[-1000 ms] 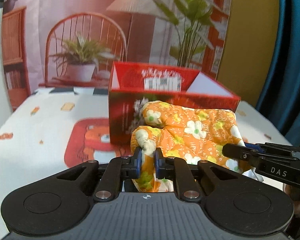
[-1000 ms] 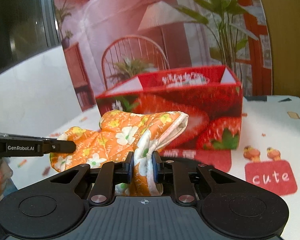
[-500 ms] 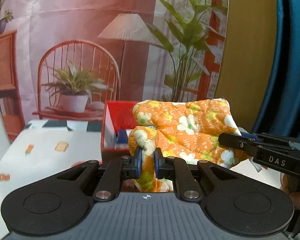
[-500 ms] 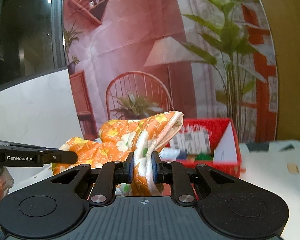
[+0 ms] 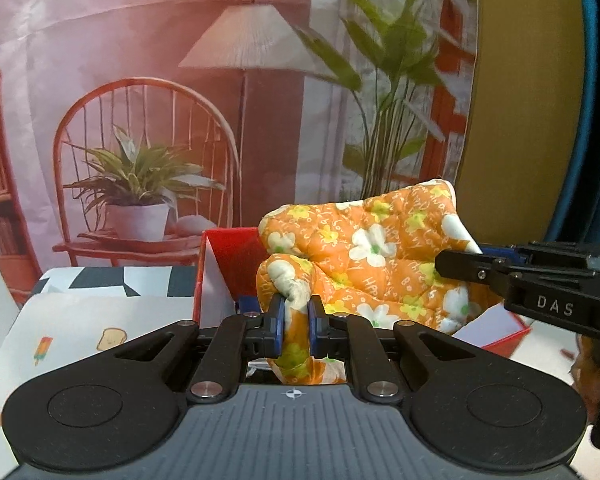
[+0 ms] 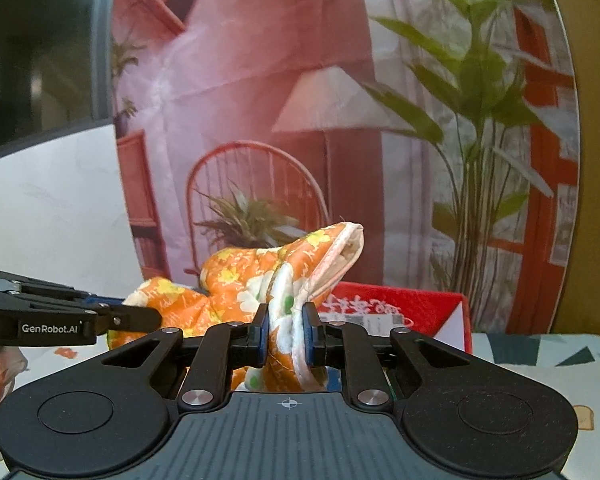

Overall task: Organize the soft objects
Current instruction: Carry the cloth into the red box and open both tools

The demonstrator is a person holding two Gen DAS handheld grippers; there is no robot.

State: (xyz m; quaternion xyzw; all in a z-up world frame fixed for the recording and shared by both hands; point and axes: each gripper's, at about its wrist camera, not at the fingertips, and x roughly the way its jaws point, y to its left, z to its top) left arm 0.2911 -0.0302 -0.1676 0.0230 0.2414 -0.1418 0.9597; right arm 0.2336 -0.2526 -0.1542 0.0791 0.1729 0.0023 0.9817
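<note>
An orange quilted oven mitt [image 5: 380, 252] with white and yellow flowers hangs in the air, stretched between both grippers. My left gripper [image 5: 296, 322] is shut on its thumb end. My right gripper [image 6: 286, 332] is shut on the cuff end of the mitt [image 6: 260, 280]. Each gripper reaches into the other's view from the side: the right one [image 5: 466, 266] in the left wrist view, the left one [image 6: 140, 318] in the right wrist view. The mitt is held above the open red box [image 5: 230, 252], also seen as the red box [image 6: 420, 308] behind the cuff.
The box holds some items, mostly hidden by the mitt. A white tablecloth [image 5: 84, 332] with small cartoon prints covers the table. Behind stands a printed backdrop [image 5: 180, 100] of a chair, lamp and plants. A blue curtain [image 5: 596, 100] hangs at the right.
Both grippers rose and moved forward with the mitt. It went from resting low against the box front to hanging above the box opening.
</note>
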